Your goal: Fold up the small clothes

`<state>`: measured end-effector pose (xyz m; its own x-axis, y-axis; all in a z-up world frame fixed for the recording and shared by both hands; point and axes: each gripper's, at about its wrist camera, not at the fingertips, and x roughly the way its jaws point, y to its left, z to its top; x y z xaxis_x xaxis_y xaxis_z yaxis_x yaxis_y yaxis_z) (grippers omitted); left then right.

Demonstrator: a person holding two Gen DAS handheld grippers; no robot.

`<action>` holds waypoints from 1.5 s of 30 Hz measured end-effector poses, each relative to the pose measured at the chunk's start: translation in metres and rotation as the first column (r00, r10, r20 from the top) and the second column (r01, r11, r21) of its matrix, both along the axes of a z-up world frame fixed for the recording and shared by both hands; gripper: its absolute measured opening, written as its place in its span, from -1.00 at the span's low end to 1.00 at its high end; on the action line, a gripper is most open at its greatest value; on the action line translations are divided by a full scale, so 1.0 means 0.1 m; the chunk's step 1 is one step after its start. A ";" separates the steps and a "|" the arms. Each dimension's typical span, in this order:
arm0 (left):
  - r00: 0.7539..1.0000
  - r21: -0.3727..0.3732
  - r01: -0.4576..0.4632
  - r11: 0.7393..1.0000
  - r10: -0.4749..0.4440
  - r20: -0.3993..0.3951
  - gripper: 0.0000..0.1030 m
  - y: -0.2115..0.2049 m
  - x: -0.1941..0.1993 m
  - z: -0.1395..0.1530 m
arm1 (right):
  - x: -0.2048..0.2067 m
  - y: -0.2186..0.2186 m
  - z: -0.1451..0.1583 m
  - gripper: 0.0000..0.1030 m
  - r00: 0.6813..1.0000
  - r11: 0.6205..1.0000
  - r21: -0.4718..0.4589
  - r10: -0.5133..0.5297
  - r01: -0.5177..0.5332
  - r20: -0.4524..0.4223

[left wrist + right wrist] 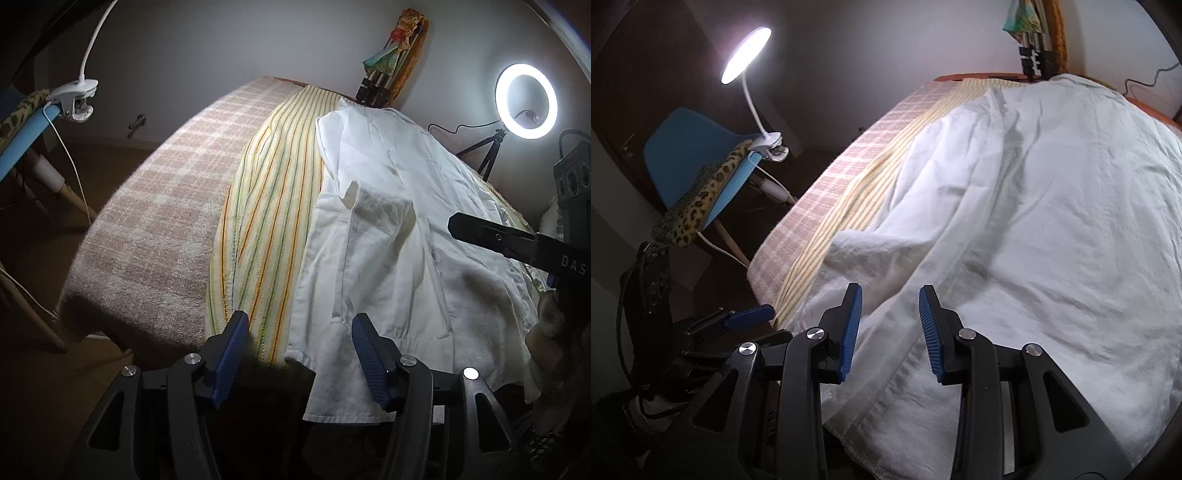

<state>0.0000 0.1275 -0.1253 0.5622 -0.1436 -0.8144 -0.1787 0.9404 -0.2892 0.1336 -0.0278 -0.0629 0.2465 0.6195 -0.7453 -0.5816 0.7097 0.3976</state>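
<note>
A white shirt lies spread on a striped towel over a checked blanket, its near hem hanging off the edge. The left gripper is released, pads wide apart at that hem — gripping nothing. The right gripper hovers over the shirt, jaws parted, empty.

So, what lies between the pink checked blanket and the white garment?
A yellow striped towel lies between the pink checked blanket and the white garment. The left wrist view shows it best; the right wrist view shows a narrower strip of it.
</note>
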 end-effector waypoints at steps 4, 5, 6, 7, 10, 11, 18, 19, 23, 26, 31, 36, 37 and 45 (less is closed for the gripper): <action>1.000 0.045 0.030 0.999 -0.030 0.008 0.07 -0.08 0.02 -0.02 | -0.08 0.17 -0.06 -0.34 0.998 0.998 -0.010 0.065 -0.065 0.022; 0.999 0.049 0.035 0.998 -0.035 0.005 -0.13 -0.09 0.03 -0.02 | -0.10 0.22 -0.11 -0.34 0.996 0.996 -0.034 0.082 -0.081 0.022; 0.999 0.053 0.035 0.998 -0.035 0.007 -0.22 -0.09 0.03 -0.02 | -0.11 0.25 -0.17 -0.34 0.995 0.994 -0.067 0.092 -0.090 0.023; 0.999 0.028 0.050 0.998 -0.050 0.002 -0.54 -0.09 0.04 -0.02 | -0.12 0.25 -0.22 -0.34 0.995 0.991 -0.100 0.094 -0.091 0.023; 0.998 -0.043 0.065 0.997 -0.064 0.005 -0.87 -0.08 0.05 -0.03 | -0.05 0.20 -0.36 -0.34 0.998 0.982 -0.180 0.061 -0.063 -0.015; 0.998 -0.077 0.069 0.995 -0.068 0.016 -0.90 -0.07 0.04 -0.02 | -0.02 0.17 -0.36 -0.33 0.998 0.985 -0.165 0.053 -0.057 -0.032; 0.992 -0.198 0.084 0.977 -0.062 0.114 -0.93 -0.05 -0.06 0.24 | 0.26 -0.16 -0.06 0.05 0.990 1.000 0.008 -0.014 0.016 -0.137; 0.990 -0.191 0.093 0.977 -0.070 0.124 -0.93 -0.07 -0.06 0.27 | 0.32 -0.16 0.00 0.09 0.991 0.999 0.015 -0.026 0.028 -0.128; 0.987 -0.205 0.110 0.973 -0.083 0.138 -0.93 -0.12 -0.06 0.33 | 0.65 -0.04 0.17 0.10 0.993 0.998 -0.003 -0.067 0.067 -0.101; 0.986 -0.219 0.117 0.969 -0.088 0.139 -0.93 -0.14 -0.03 0.33 | 0.95 0.19 0.24 0.18 0.993 0.998 -0.035 -0.058 0.055 -0.103; 0.983 -0.218 0.142 0.965 -0.111 0.148 -0.93 -0.22 -0.02 0.36 | 1.39 0.70 0.18 0.24 0.989 0.992 -0.107 -0.078 0.065 -0.128; 0.978 -0.207 0.170 0.963 -0.140 0.153 -0.94 -0.33 0.00 0.40 | 1.62 1.19 -0.04 0.24 0.992 0.961 -0.271 -0.086 0.057 -0.095; 0.978 -0.205 0.175 0.963 -0.145 0.152 -0.94 -0.35 0.02 0.40 | 1.63 1.28 -0.08 0.24 0.994 0.949 -0.312 -0.077 0.049 -0.077; 0.966 -0.162 0.231 0.959 -0.205 0.158 -0.94 -0.60 0.04 0.45 | 1.74 1.56 -0.42 0.24 0.998 0.882 -0.471 -0.033 0.008 -0.045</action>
